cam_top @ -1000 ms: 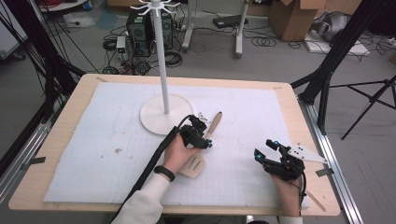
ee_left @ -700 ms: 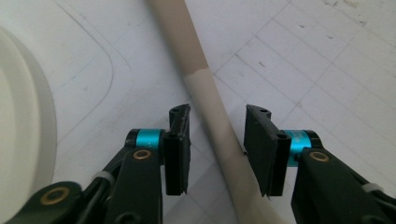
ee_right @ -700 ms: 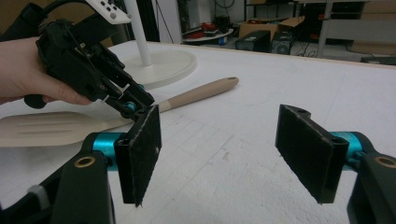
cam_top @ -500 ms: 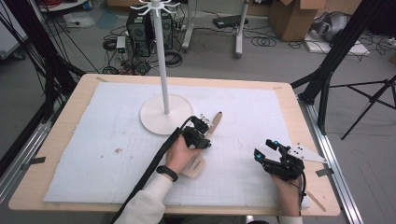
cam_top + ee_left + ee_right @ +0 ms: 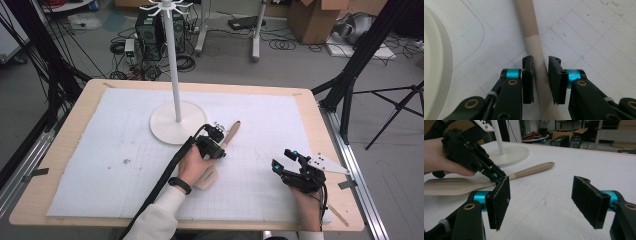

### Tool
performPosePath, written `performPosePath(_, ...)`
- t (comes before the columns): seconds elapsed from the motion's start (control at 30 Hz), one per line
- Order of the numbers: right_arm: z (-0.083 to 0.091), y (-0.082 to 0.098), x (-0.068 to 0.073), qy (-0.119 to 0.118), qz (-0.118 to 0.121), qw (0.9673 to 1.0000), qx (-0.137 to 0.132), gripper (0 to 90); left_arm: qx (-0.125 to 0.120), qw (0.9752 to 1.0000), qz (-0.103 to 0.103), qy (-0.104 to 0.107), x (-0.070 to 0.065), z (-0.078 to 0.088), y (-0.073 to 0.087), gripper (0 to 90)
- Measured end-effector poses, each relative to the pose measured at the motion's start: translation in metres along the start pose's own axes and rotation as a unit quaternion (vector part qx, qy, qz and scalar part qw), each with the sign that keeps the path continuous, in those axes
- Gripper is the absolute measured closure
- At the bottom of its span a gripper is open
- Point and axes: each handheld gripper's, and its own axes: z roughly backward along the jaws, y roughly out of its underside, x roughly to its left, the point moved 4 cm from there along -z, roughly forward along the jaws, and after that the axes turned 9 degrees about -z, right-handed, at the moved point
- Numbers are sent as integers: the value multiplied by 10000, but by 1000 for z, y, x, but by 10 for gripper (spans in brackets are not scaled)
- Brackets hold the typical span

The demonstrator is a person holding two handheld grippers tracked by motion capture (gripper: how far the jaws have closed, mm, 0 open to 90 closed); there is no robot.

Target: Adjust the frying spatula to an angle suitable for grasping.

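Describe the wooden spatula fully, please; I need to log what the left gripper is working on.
The wooden spatula is pale, unpainted-looking wood: a broad flat blade, a narrow neck and a slightly darker round handle with a rounded end. It lies flat on the white gridded mat, handle end pointing away from the person, beside the white stand's base. The left gripper has just been closing and its jaws clamp the neck. Nothing else touches it.

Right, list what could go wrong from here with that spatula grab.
1. The left hand-held gripper has just closed on the wooden spatula at its thin handle, with the wide blade behind the jaws; lifted, it may pivot or slip.
2. The white stand's base lies close beside the handle; a swing could knock it.
3. The right hand-held gripper stands open and apart, so nothing backs up the grip.
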Motion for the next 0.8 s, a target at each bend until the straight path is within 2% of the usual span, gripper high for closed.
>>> performPosePath(0.07, 0, 0, 0, -7, -3, 10000, -5, 303, 12, 9999, -12, 153, 0, 1, 0, 774)
performPosePath(0.17, 0, 0, -1, -5, -6, 10000, 2, 304, 21, 9998, -119, 127, -2, 1, 0, 776)
performPosePath(0.33, -1, 0, -1, 3, 21, 10000, 13, 304, 21, 9998, -93, 174, -1, 1, 1, 777)
performPosePath(0.4, -1, 0, -1, -7, 16, 10000, 5, 304, 99, 9996, -194, 159, 2, 4, 2, 777)
performPosePath(0.47, -1, 0, -1, -1, 21, 10000, 2, 304, 74, 9997, -195, 160, 3, 5, 2, 778)
performPosePath(0.63, -1, 0, -1, -2, 8, 10000, 15, 304, -297, 9987, -252, 323, 6, 20, 0, 778)
performPosePath(0.8, -1, 0, -1, -7, 0, 10000, -1, 304, -680, 9962, -299, 448, 8, 36, -1, 778)
